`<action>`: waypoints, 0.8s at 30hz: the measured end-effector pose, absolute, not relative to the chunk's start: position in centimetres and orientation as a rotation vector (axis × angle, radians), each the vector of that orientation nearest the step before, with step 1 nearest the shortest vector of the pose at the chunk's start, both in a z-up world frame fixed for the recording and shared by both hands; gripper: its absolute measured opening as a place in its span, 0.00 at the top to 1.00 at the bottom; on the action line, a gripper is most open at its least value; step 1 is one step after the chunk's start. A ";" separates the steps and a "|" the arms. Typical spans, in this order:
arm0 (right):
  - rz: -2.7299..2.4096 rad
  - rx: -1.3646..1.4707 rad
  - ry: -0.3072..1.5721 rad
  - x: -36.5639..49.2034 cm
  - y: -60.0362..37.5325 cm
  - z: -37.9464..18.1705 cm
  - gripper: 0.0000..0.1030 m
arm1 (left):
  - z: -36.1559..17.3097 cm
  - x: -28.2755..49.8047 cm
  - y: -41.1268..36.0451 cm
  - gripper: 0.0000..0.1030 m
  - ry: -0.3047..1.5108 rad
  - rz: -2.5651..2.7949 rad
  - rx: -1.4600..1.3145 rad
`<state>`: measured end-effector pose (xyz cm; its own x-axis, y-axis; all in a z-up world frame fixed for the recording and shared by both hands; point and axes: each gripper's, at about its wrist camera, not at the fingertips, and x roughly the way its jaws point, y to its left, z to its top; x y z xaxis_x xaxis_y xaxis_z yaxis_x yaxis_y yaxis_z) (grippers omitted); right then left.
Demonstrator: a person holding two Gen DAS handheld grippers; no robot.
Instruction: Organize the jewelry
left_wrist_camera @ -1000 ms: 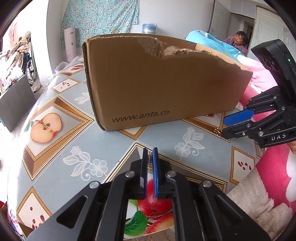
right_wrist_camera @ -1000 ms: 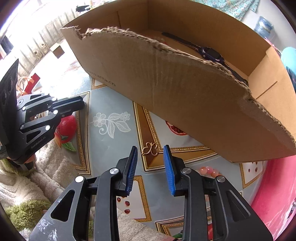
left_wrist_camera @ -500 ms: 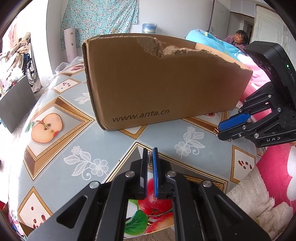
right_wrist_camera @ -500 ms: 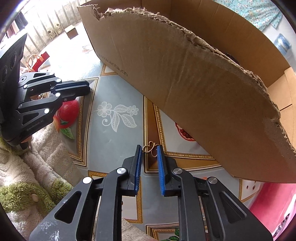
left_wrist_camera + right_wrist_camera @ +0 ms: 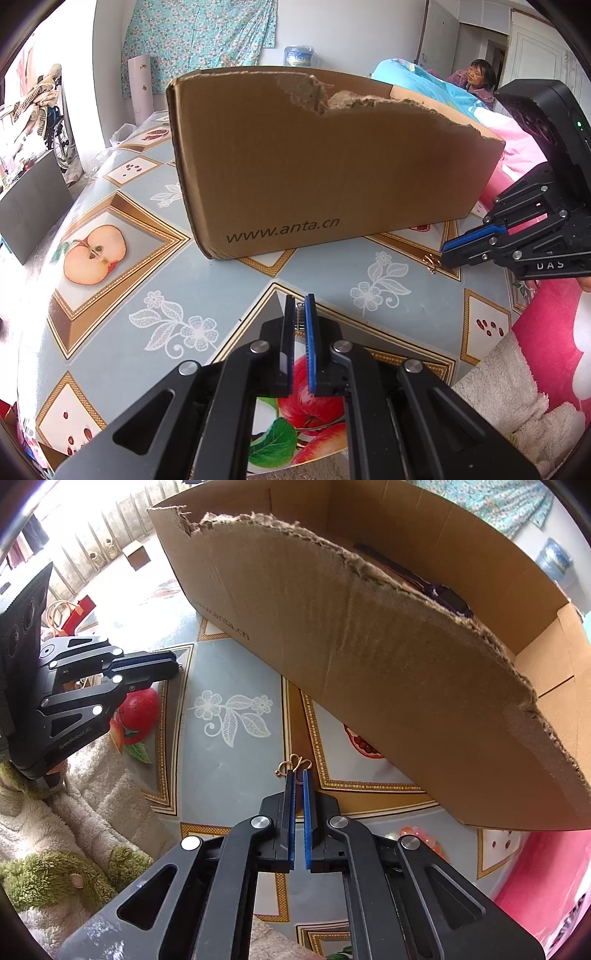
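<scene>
Closing since a second ago, the right gripper (image 5: 298,775) is pinching the gold trinket (image 5: 294,763) at its tips, box (image 5: 369,657) just ahead, while the left gripper (image 5: 301,308) is sitting shut, empty.

The right hand-held gripper (image 5: 298,773) tilts steeply downward, its jaws having just closed together at the tips. The left hand-held gripper (image 5: 302,306) slants forward and down, jaws closed and empty.
</scene>
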<state>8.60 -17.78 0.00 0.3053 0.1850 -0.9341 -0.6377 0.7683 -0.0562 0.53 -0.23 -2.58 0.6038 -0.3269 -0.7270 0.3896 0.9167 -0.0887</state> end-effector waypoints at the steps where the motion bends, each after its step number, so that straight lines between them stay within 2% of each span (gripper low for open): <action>1: 0.562 -0.472 1.135 8.5 -17.8 0.2 0.89 | -2.6 0.5 -0.2 0.96 0.824 -0.416 0.080; 2: 0.556 -0.475 1.131 8.5 -17.8 0.2 0.85 | -2.6 0.5 -0.1 0.96 0.825 -0.415 0.078; 18: 0.598 -0.394 1.171 7.8 -16.6 -0.2 0.84 | -2.7 0.6 0.0 0.96 0.826 -0.414 0.074; 19: 0.593 -0.394 1.162 7.6 -16.3 0.0 0.83 | -2.7 0.6 0.0 0.96 0.826 -0.414 0.074; 22: 0.557 -0.383 1.141 8.0 -15.9 -0.1 0.69 | -2.7 0.7 0.0 0.96 0.827 -0.417 0.073; 24: 0.539 -0.376 1.143 8.7 -15.8 -0.4 0.69 | -2.7 0.7 0.0 0.96 0.827 -0.415 0.072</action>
